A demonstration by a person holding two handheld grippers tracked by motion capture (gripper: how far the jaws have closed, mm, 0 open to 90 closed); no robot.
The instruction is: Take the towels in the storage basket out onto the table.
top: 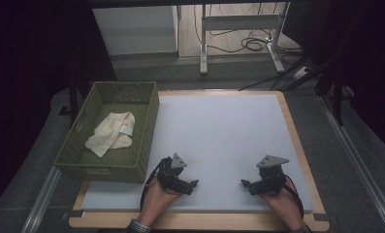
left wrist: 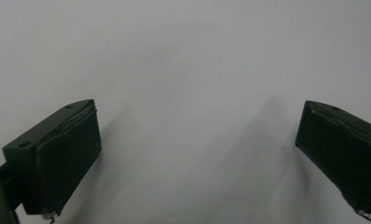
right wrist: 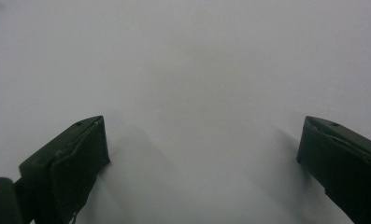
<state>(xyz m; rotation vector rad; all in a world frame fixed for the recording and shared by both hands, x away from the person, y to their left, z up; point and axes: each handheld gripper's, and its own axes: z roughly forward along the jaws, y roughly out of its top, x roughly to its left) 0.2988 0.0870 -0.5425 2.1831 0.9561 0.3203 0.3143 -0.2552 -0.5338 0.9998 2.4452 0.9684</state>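
Observation:
A cream towel [top: 111, 133] lies crumpled inside an olive woven basket [top: 146, 127] at the table's left side. My left gripper [top: 192, 185] rests low on the grey mat near the front edge, just right of the basket's front corner, its jaws pointing right. My right gripper [top: 246, 184] sits at the front right, jaws pointing left toward the other one. In the left gripper view the gripper [left wrist: 197, 158] stands open over bare mat. The right gripper [right wrist: 202, 163] in its own view is open too, with nothing between its fingers.
A pale grey mat [top: 219, 136] covers a wooden table [top: 296, 145]. Beyond the far edge stand a white panel [top: 134, 29] and a metal desk frame [top: 238, 24] with cables on the floor. Dark drapes hang on both sides.

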